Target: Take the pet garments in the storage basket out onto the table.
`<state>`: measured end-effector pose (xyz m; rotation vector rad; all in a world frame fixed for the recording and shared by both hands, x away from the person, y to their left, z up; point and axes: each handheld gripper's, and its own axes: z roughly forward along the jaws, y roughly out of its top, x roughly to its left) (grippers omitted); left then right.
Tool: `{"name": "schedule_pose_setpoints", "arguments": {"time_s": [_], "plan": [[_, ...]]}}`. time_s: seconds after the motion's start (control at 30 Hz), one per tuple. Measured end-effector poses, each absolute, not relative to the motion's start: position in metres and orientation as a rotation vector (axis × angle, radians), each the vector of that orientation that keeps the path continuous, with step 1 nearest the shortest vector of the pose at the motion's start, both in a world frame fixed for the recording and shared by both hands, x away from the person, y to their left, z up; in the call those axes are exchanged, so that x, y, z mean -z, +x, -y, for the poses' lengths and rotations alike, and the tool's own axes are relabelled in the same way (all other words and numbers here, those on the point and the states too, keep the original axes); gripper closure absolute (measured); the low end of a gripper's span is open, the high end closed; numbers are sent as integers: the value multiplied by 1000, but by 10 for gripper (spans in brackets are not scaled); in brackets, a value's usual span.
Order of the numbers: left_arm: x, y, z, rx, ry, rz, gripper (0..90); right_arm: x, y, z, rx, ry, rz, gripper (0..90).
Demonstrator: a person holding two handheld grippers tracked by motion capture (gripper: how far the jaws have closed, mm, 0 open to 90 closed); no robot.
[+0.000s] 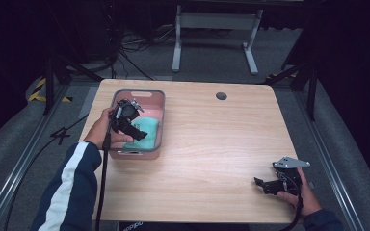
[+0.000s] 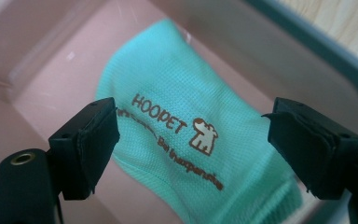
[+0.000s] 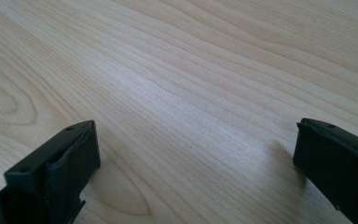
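A mint-green cloth (image 2: 182, 140) with brown "HOOPET" lettering and a small dog print lies inside a pink basket (image 1: 157, 103) with a grey rim. My left gripper (image 1: 138, 132) hangs over the basket, jaws open and pointed down at the cloth (image 1: 147, 129). In the left gripper view the cloth lies beyond the gap between the two black pads (image 2: 93, 144), apart from them. My right gripper (image 1: 265, 184) rests low at the table's front right, open, with only bare wood between its jaws in the right gripper view.
The wooden table (image 1: 212, 149) has a round grommet hole (image 1: 221, 96) near its far edge. A white stand leg frame (image 1: 216, 29) and cables lie on the floor behind. A cable (image 1: 103, 183) trails from the left gripper along the sleeve.
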<state>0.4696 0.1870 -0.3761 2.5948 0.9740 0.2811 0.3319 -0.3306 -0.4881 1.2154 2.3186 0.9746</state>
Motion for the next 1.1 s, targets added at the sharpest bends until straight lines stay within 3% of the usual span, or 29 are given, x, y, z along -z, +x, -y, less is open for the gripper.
{"name": "schedule_pose_setpoints", "arguments": {"time_s": [0.4, 0.47, 0.63, 0.8, 0.87, 0.97, 1.1], "plan": [[418, 500, -173, -158, 2806, -1088, 191, 488, 332, 331, -973, 1213, -2320, 7], [428, 505, -174, -106, 2834, -1138, 161, 488, 332, 331, -972, 1209, -2321, 7], [436, 510, -176, -46, 2818, -1198, 134, 488, 332, 331, -972, 1210, -2321, 7], [438, 513, -182, 27, 2786, -1213, 161, 488, 332, 331, -972, 1210, -2320, 7], [436, 512, -181, 32, 2795, -1202, 217, 488, 332, 331, -971, 1210, -2321, 7], [431, 511, -180, 52, 2815, -1157, 418, 488, 332, 331, -972, 1209, -2321, 7], [430, 510, -183, 76, 2794, -1132, 567, 488, 332, 331, -972, 1208, -2320, 7]]}}
